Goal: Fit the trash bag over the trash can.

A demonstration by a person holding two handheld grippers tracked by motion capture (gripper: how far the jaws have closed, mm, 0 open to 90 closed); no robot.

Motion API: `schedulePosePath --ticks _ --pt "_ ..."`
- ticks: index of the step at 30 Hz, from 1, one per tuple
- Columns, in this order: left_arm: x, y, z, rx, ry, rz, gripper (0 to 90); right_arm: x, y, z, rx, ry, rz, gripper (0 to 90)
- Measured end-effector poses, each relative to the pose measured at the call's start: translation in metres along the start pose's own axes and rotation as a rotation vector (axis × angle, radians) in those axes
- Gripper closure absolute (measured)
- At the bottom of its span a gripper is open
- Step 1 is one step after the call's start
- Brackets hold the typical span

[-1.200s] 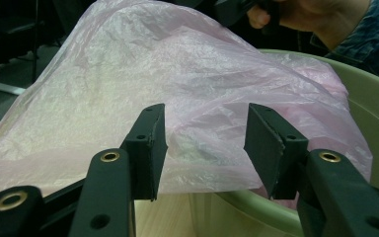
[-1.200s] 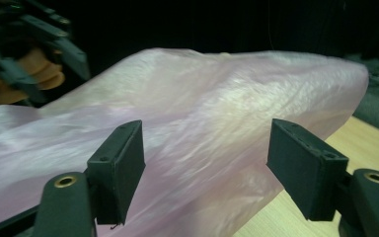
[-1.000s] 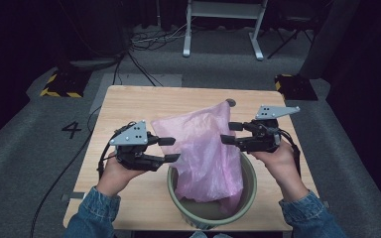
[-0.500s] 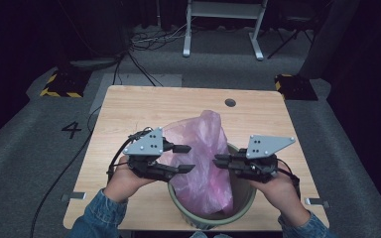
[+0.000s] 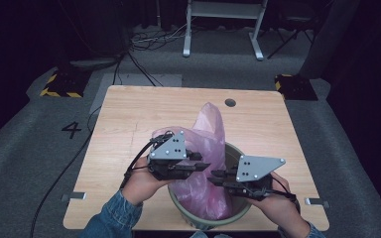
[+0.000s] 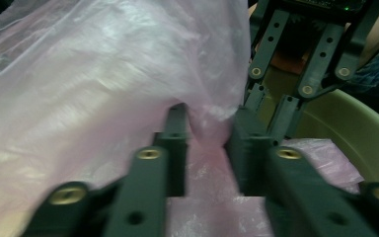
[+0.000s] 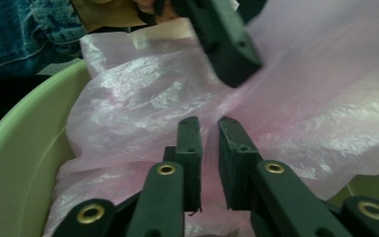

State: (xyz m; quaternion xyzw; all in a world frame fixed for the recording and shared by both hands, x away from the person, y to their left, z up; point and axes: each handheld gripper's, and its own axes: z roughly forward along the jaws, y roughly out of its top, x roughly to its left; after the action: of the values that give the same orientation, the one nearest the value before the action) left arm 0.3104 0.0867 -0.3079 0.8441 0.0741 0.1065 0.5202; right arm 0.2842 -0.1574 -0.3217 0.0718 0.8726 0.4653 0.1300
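high view: left tongs point(image 5: 204, 166) and right tongs point(image 5: 217, 174), just closing, each pinch the pink bag point(image 5: 206, 148) over the green bin point(image 5: 238, 151).

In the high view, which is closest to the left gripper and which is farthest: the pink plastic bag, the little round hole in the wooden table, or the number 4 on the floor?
From the left gripper:
1. Pink plastic bag: right at its jaws, hanging into the green bowl.
2. Small round hole: farther up the wooden table, toward the far edge.
3. Number 4 on the grey floor: off the table, out to the left.
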Motion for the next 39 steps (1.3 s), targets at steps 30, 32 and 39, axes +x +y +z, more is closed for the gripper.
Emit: schedulePosePath --ticks 30,32,39 --pt "-0.011 0.0 0.023 0.125 0.012 0.121 86.7 -0.042 0.04 -0.055 -0.18 -0.04 0.027 46.6" --pt "-0.012 0.0 0.023 0.116 0.026 0.117 79.3 -0.041 0.038 -0.048 -0.139 -0.028 0.029 54.4" --pt "-0.015 0.006 0.015 0.062 0.02 0.099 60.5 -0.042 0.03 -0.032 -0.043 0.011 0.066 86.6"
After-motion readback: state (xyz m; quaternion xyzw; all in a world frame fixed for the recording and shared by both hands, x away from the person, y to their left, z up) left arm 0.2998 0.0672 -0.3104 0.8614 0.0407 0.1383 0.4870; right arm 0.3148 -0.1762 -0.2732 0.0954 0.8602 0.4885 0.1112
